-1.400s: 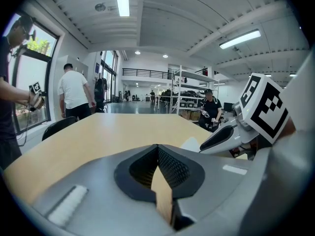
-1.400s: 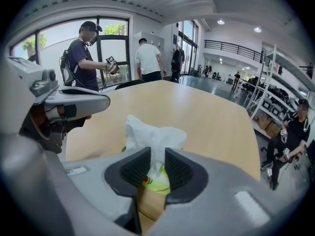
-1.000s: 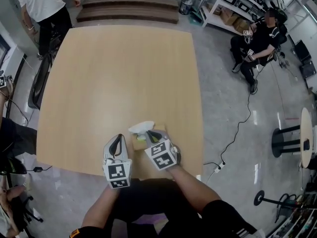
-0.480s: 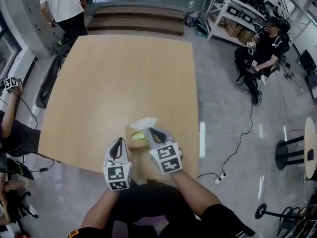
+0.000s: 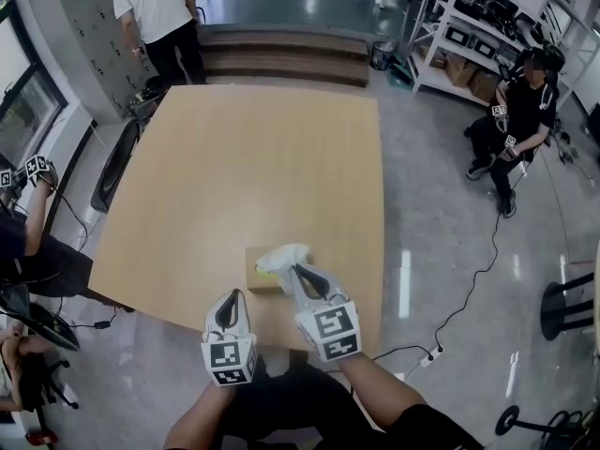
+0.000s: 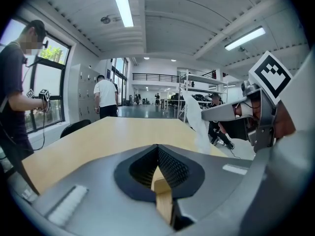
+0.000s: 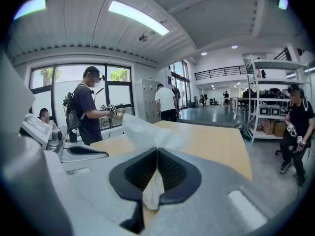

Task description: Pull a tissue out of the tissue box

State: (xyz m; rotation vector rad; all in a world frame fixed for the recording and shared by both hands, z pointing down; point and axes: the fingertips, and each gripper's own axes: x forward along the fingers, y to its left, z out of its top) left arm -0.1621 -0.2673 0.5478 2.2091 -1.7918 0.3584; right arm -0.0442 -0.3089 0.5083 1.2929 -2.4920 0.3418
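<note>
A tan tissue box (image 5: 255, 275) sits near the table's (image 5: 244, 167) near edge. A white tissue (image 5: 282, 256) stands up out of its top. My right gripper (image 5: 294, 270) is shut on that tissue just above the box. In the right gripper view the tissue (image 7: 145, 131) is pinched between the pads of the right gripper (image 7: 156, 155) and fans out ahead of them. My left gripper (image 5: 231, 300) hovers to the left of the box and a little nearer to me, shut and empty. The left gripper view shows the left gripper (image 6: 157, 148) with its pads together, and the tissue (image 6: 197, 123) hanging off to the right.
One person stands at the table's far end (image 5: 157, 12), another sits at the right by metal shelves (image 5: 518, 101), and a third is at the left edge (image 5: 21, 242). Wooden steps (image 5: 281, 43) lie beyond the table. A cable (image 5: 473, 279) runs over the floor.
My right gripper has lifted with the tissue pinched, drawing it further up out of the box. My left gripper has drawn back from the box towards me.
</note>
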